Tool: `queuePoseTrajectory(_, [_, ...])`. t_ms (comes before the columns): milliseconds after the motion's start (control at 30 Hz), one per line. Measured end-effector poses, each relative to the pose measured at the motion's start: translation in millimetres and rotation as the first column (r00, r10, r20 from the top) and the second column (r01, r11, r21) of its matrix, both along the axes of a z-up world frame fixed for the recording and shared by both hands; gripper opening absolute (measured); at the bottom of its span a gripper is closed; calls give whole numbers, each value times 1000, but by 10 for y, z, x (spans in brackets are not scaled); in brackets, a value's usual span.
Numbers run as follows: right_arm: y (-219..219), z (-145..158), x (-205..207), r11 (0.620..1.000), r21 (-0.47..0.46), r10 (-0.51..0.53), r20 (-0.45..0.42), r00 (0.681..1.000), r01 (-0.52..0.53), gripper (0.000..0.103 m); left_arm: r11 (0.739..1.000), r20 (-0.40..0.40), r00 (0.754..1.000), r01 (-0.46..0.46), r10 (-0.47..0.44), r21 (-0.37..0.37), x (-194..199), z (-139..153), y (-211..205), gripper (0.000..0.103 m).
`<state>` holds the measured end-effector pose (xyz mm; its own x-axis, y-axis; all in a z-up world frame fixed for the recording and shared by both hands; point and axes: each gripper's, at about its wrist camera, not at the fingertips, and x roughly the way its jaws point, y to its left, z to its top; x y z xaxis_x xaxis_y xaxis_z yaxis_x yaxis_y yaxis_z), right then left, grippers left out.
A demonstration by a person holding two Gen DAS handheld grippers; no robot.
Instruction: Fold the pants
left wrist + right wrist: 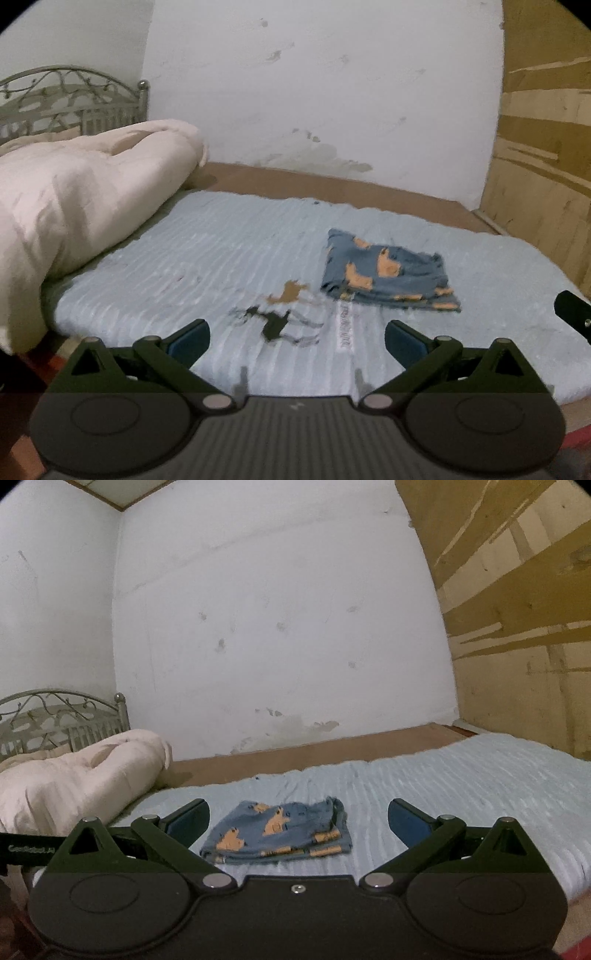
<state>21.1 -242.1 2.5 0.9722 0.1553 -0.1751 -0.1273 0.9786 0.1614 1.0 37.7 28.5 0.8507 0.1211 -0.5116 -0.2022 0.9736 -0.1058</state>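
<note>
Blue pants [279, 829] with orange animal prints lie folded into a compact stack on the pale blue ribbed bedspread [461, 775]. Seen from the right wrist, they sit at twelve o'clock, just ahead of the right gripper [298, 821] and framed between its two spread fingers, which hold nothing. From the left wrist, the same pants [388, 275] rest at about one o'clock, apart from the left gripper [297, 341], whose fingers are likewise spread wide and empty. Two deer figures printed on the bedspread [184, 258], one orange [288, 292] and one dark [271, 325], lie between that gripper and the pants. A rolled cream comforter [85, 199] fills the ten o'clock side, with a metal headboard [70, 99] behind it. A stained white wall [314, 92] stands at twelve o'clock.
</note>
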Motion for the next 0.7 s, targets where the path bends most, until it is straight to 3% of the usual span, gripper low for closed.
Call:
queuePoseTrajectory(300, [179, -346, -206, 997, -70, 8, -43, 999, -11, 102, 999, 17, 999, -33, 33, -1, -193, -199, 113, 102])
queuePoseTrajectory(700, [122, -340, -314, 991, -121, -66, -53, 996, 59, 102, 1000, 5, 1000, 14, -14, -15, -152, -354, 107, 102])
